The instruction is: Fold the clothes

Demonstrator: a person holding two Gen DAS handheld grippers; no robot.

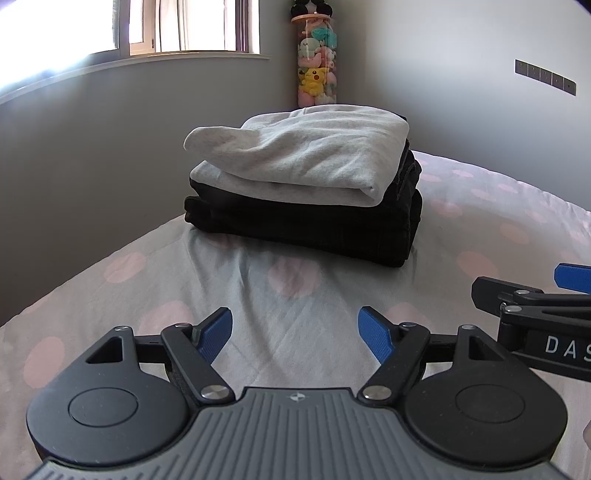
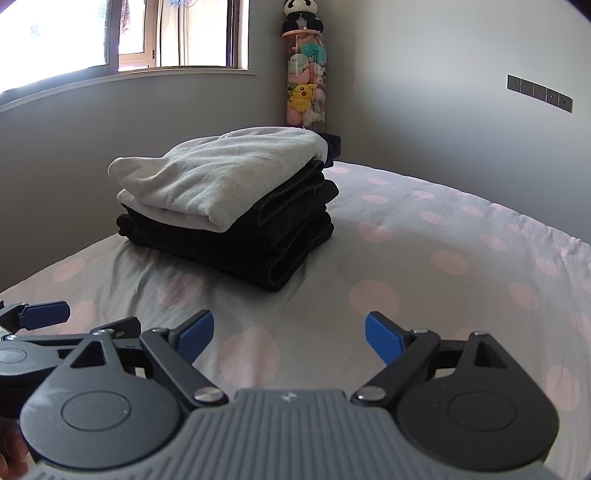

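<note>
The clothes (image 1: 303, 192) sit in a neat pile on the bed (image 1: 258, 295), near its far corner. A soft grey top (image 1: 295, 158) lies folded over thick black jeans (image 2: 236, 243). The left gripper (image 1: 295, 336) has its jaws wide apart and holds nothing. The right gripper (image 2: 290, 336) is just beside it, jaws wide apart and empty too. The sheet is grey with pink dots.

Polka-dot bedsheet (image 2: 443, 229), window (image 2: 177, 33), tube w/ plush toys (image 2: 306, 96), wall switches (image 2: 539, 92).
</note>
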